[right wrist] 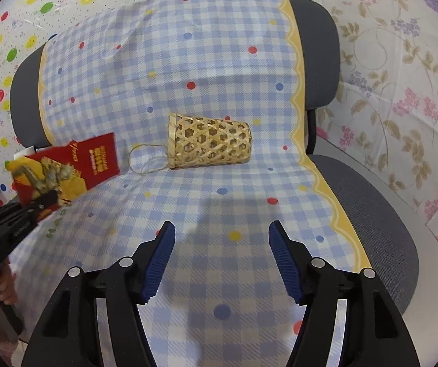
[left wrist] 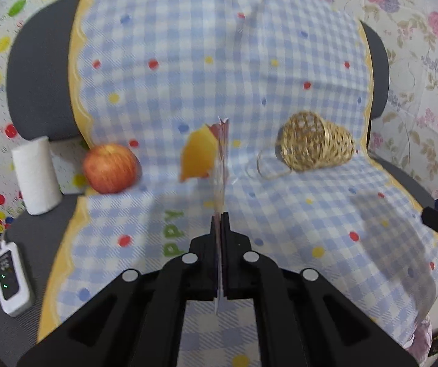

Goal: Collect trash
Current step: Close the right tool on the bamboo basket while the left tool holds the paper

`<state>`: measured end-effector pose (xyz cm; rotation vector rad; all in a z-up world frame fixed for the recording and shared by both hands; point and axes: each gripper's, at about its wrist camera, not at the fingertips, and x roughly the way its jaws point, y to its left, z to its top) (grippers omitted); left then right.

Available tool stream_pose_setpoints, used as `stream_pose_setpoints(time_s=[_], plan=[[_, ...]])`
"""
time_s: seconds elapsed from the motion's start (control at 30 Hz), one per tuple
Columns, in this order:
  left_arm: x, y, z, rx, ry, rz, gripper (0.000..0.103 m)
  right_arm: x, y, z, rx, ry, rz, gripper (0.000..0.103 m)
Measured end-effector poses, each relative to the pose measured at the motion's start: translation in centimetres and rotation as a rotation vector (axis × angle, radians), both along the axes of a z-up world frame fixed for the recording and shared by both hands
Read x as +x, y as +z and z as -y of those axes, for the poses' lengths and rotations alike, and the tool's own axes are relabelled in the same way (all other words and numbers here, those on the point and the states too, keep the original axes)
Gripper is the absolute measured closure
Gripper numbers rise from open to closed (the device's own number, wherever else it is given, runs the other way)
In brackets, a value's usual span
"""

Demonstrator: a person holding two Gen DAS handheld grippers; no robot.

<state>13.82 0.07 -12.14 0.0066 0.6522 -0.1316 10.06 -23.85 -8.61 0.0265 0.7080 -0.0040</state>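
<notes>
Woven basket (right wrist: 211, 142) is seen lying on its side on the checked cloth (right wrist: 188, 70), while a red wrapper (right wrist: 75, 165) is pinched edge-on in the clenched left tool (left wrist: 221, 223). Carrying it to the basket is judged the step in hand; the right tool (right wrist: 222, 238), spread and empty, would be needed to right the basket. Basket's mouth is turned away, so its contents cannot be made out.

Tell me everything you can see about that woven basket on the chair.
The woven basket is a small, tan, open-lattice cup, seemingly bamboo or straw. It lies tipped on its side on the checked cloth draped over the chair, a thin twine loop trailing from one end. No gripper touches it; the right gripper is open, short of it.
</notes>
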Motion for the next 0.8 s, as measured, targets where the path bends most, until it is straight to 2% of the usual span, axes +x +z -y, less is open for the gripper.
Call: stream_pose_setpoints(time_s=[0.1, 0.2, 0.47, 0.6, 0.8], plan=[[-0.4, 1.5, -1.4, -0.016, 0.032, 0.049, 0.103, 1.8, 0.0, -0.8, -0.014, 0.006, 0.006, 0.038], [0.0, 2.2, -2.2, -0.041, 0.038, 0.064, 0.103, 4.2, -0.1, -2.1, -0.028, 0.017, 0.008, 0.038], [1.6, 1.9, -2.4, -0.052, 0.028, 0.078, 0.103, 11.4, -0.5, -5.1, -0.066, 0.021, 0.004, 0.040], [2.4, 1.4, -2.0, -0.049, 0.020, 0.067, 0.103, 13.9, -0.9, -6.1, -0.091, -0.003, 0.010, 0.055], [2.5, 1.1, -1.9, -0.058, 0.005, 0.058, 0.103, 16.6, -1.3, -7.5, -0.156, -0.020, 0.008, 0.055]])
